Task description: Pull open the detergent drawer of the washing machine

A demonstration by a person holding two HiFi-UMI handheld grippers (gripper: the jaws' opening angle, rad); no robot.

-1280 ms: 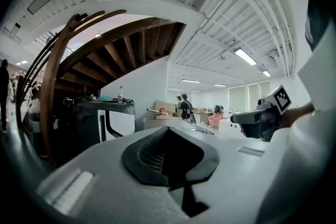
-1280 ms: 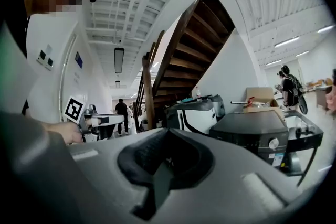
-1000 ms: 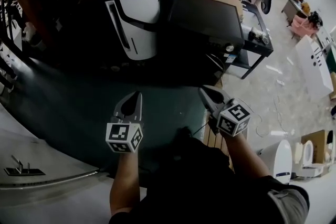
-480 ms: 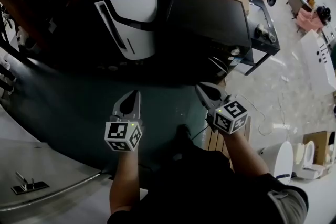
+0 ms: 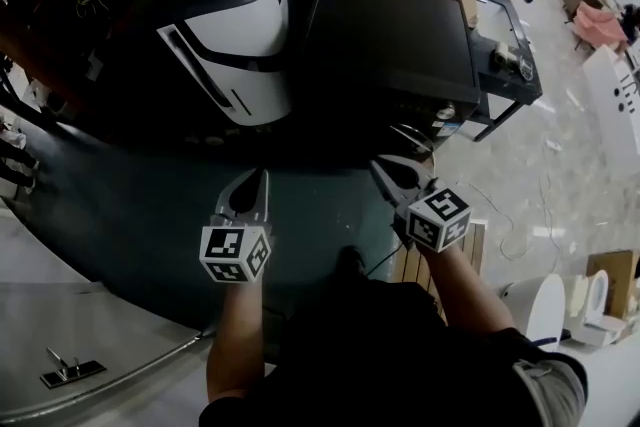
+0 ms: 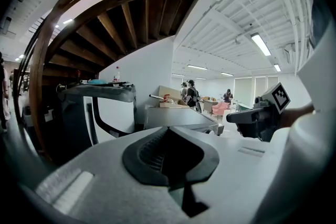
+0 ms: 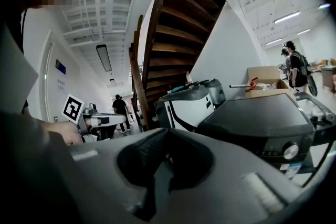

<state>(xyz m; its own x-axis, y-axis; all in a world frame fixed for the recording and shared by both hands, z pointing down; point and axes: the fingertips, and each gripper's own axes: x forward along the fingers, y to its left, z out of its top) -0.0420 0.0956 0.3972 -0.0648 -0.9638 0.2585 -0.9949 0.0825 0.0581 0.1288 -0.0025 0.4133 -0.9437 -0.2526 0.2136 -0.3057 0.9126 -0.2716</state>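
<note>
White with black trim, a tall appliance (image 5: 240,35) is standing at the upper left of the head view and seems to have no part in the job. Below it the left gripper (image 5: 259,179) is hovering over the dark floor (image 5: 130,205), its jaws clenched together on nothing. Right of centre at the top, the dark-topped washing machine (image 5: 395,30) is sitting with its control panel (image 5: 440,107) facing the lower right. The detergent drawer should be on that panel, though I cannot pick it out. Just below the panel the right gripper (image 5: 386,169) is hanging, likewise pressed shut and empty, clear of the machine. The step in hand looks like the reach. Next, one gripper needs to part its jaws and close on the drawer's front edge before pulling.
</note>
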